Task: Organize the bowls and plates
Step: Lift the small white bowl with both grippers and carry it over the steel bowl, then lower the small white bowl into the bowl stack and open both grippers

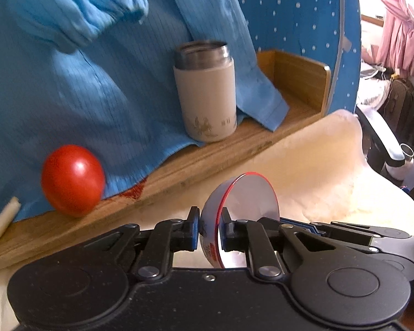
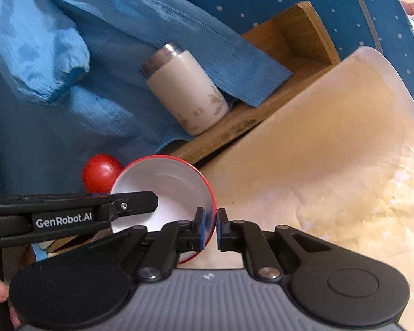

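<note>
A small white bowl with a red rim (image 1: 248, 198) is held up on its side above the cream cloth. My left gripper (image 1: 209, 222) is shut on its wall, one pad outside and one inside. In the right wrist view the bowl (image 2: 168, 182) faces me with its empty white inside. My right gripper (image 2: 210, 219) is shut on its right rim. A finger (image 2: 135, 204) of the left gripper reaches in from the left, across the bowl's inside. No plates or other bowls are in view.
A white flask (image 1: 207, 91) and a red tomato (image 1: 71, 179) stand on a wooden ledge (image 1: 207, 162) behind the bowl. A blue garment (image 1: 82, 82) hangs over the ledge. A cream cloth (image 2: 331, 151) covers the table. An office chair (image 1: 381, 138) stands far right.
</note>
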